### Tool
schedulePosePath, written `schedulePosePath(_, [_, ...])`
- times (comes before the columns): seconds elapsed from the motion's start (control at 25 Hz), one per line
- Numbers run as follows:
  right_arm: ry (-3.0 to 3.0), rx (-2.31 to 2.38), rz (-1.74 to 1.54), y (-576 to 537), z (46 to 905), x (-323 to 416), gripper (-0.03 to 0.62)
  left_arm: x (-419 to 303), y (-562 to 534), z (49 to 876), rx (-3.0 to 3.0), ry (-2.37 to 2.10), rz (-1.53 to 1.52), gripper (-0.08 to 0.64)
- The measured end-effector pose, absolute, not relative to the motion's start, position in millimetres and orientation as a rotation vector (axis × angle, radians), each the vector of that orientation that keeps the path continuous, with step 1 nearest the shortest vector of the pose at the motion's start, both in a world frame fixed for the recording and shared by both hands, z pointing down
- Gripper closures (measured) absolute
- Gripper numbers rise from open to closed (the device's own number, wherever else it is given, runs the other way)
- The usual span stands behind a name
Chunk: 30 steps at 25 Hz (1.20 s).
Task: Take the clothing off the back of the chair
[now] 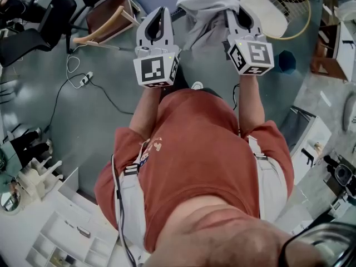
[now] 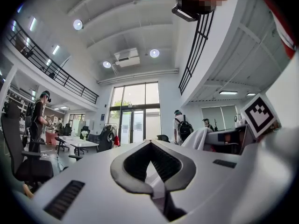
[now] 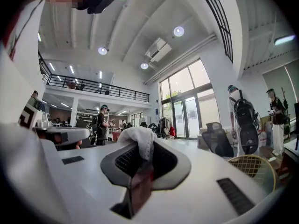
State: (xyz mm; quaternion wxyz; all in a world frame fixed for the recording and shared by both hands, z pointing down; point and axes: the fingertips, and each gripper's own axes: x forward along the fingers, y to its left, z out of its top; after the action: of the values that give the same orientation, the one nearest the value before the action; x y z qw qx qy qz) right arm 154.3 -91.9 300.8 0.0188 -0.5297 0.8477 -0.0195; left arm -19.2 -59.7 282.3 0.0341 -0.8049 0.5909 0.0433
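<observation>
The clothing [image 1: 203, 4] is a pale grey-white garment that hangs bunched in the air at the top of the head view. My right gripper [image 1: 239, 10] is shut on its right part. In the right gripper view a fold of the white cloth [image 3: 140, 143] sticks up from between the jaw tips. My left gripper [image 1: 161, 11] is held up level just left of the garment, its tips together. In the left gripper view the tips [image 2: 150, 143] meet with no cloth at them, and the garment [image 2: 198, 139] shows off to the right. No chair back under the garment is visible.
A wooden-armed chair [image 1: 111, 15] and a black office chair [image 1: 39, 29] stand at the upper left. A racket [image 1: 292, 10] lies at the upper right. A cable with a power strip [image 1: 83, 79] runs over the floor. White shelving [image 1: 61, 232] is at the lower left. People stand far off.
</observation>
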Motion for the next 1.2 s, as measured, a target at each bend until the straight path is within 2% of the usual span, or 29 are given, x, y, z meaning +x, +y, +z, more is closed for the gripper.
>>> schedulePosePath(0.32, [2.506,-1.641,0.083,-59,226,180,0.540,-14,-46,255,-2.455,1.794,0.204,0.546])
schedulePosePath(0.92, [2.352,-1.695,0.236,-14,141,220,0.540,-7,-21,176,-2.328,1.753,0.270,0.546])
schedulePosePath(1.2, [2.287,-1.744,0.314,-1,123,225,0.538,-12,-18,164,-2.296,1.767,0.266,0.546])
